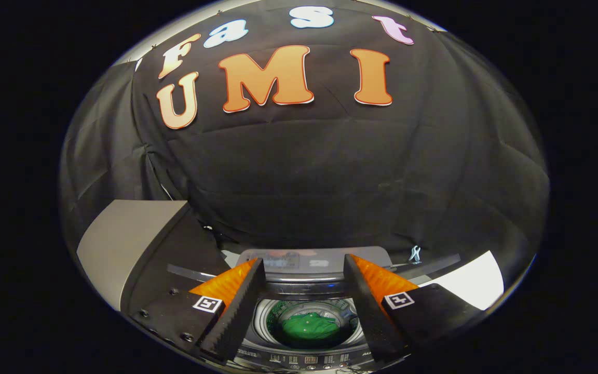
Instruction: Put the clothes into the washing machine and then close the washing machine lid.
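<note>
Looking forward along the claw (304, 306), the gripper view has the two dark ribbed fingers (236, 311) spread well apart, with orange wedge-shaped backs and a small black-and-white square marker on each mount. Nothing sits between the fingers and neither pad touches anything; the claw is wide open and holds nothing.

Below and between the fingers lies the top-loading washing machine (304, 358), seen from above. Its round drum opening (307, 324) is uncovered, with a pale metallic rim around it. Inside the drum rests a piece of green clothing (309, 328), crumpled low in the tub and framed by the two fingers, well apart from either of them. A strip of control panel with small buttons and a display runs along the near edge of the machine, just under the fingertips' bases.

Just beyond the drum, the grey washing machine lid (314, 259) stands raised at the back of the machine, its surface catching a faint reflection. It spans the gap between the two fingertips, and the drum is not covered by it.

To the left of the machine a grey and black boxy surface (122, 244) angles away. To the right a white flat patch (467, 283) shows beside the right finger. Behind everything hangs the black cloth wall (330, 171) of the booth, creased and folded, with a small pale clip (415, 253) near its lower edge.
</note>
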A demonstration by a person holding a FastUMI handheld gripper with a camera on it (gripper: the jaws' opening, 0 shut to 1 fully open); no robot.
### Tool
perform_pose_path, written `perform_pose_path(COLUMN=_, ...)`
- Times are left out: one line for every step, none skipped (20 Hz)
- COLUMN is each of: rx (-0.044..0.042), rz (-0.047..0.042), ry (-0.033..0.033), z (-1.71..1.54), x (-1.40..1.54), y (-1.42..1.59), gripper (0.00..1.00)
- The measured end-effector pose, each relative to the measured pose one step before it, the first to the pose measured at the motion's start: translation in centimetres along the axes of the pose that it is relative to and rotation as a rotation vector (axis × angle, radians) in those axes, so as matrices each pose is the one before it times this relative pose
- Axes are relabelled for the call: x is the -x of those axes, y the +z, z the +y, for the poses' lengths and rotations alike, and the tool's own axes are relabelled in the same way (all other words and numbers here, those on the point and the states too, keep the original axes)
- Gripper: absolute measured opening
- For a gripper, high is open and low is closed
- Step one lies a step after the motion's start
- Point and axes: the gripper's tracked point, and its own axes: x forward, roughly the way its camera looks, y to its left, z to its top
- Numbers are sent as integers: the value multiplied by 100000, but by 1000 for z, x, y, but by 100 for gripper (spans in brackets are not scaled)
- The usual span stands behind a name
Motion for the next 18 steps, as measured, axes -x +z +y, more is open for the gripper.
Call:
perform_pose_path(rx=-1046, rz=4962, ry=-536, z=70, x=152, y=-2622, gripper=98)
perform_pose_path(rx=-1397, rz=3809, ry=843, z=158, x=-151, y=-2522, gripper=99)
perform_pose_path(rx=-850, rz=4045, ry=-57, z=15, x=-343, y=-2033, gripper=99)
perform_pose_path(rx=-634, rz=2060, ry=-304, z=-180, x=-200, y=-1135, gripper=100)
perform_pose_path(rx=-481, rz=252, ry=-430, z=-140, x=-275, y=-105, gripper=100)
perform_pose_path(rx=-311, rz=-719, ry=-345, z=-225, x=-84, y=657, gripper=100)
perform_pose_path(rx=-52, rz=-1377, ry=-352, z=-202, x=143, y=755, gripper=99)
perform_pose_path(rx=79, rz=-1493, ry=-265, z=-213, x=232, y=811, gripper=100)
perform_pose_path(rx=-42, rz=-1310, ry=-141, z=-148, x=88, y=780, gripper=99)
perform_pose_path(rx=4, rz=-1175, ry=-148, z=-260, x=97, y=536, gripper=99)
perform_pose_path(rx=33, rz=-871, ry=-403, z=-183, x=95, y=479, gripper=99)
perform_pose_path(rx=-1, rz=-701, ry=-412, z=-361, x=-47, y=464, gripper=99)
perform_pose_path(rx=21, rz=-655, ry=-285, z=-210, x=76, y=525, gripper=99)
perform_pose_path(rx=87, rz=-959, ry=-179, z=-168, x=153, y=555, gripper=99)
perform_pose_path(rx=20, rz=-1029, ry=-224, z=-118, x=234, y=647, gripper=99)
perform_pose_path(rx=-113, rz=-1167, ry=-41, z=-151, x=342, y=654, gripper=99)
perform_pose_path(rx=-223, rz=-1349, ry=135, z=-57, x=368, y=870, gripper=99)
perform_pose_path(rx=-263, rz=-1832, ry=22, z=-107, x=478, y=996, gripper=99)
